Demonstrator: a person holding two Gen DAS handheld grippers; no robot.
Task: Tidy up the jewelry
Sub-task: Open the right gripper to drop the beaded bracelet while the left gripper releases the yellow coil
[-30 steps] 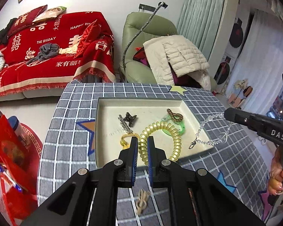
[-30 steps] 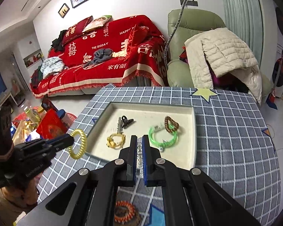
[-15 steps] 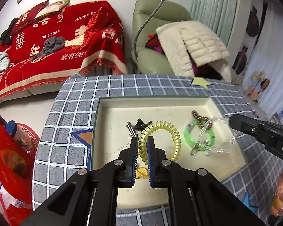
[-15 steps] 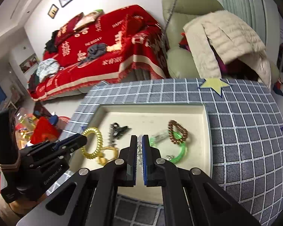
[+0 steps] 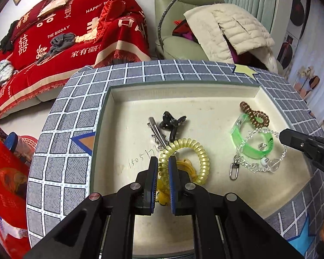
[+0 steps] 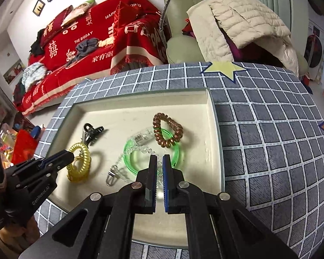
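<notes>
A cream tray [image 5: 183, 99] sits on the grid-patterned table. My left gripper [image 5: 162, 161] is shut on a yellow spiral bracelet [image 5: 196, 151], low over the tray's left part; it also shows in the right wrist view [image 6: 80, 161]. My right gripper [image 6: 159, 161] is shut on a clear bead chain [image 6: 140, 149] with a metal clasp [image 5: 233, 172], which drapes over a green bangle [image 5: 252, 144]. A brown spiral band [image 6: 166, 129] overlaps the bangle. A black claw clip [image 5: 170, 123] and a silver clip [image 5: 155, 129] lie in the tray. A yellow item [image 5: 183, 166] lies under the spiral bracelet.
The grid-patterned tablecloth [image 6: 270, 129] surrounds the tray. A red-covered sofa [image 5: 54, 38] and a green armchair [image 5: 183, 32] with a cream jacket [image 6: 237, 21] stand behind the table. Red bags [image 5: 4, 172] sit on the floor at the left.
Both grippers have moved forward and down over the tray, carrying the yellow spiral bracelet and the bead chain. The chain now rests on the green bangle and tray floor.
</notes>
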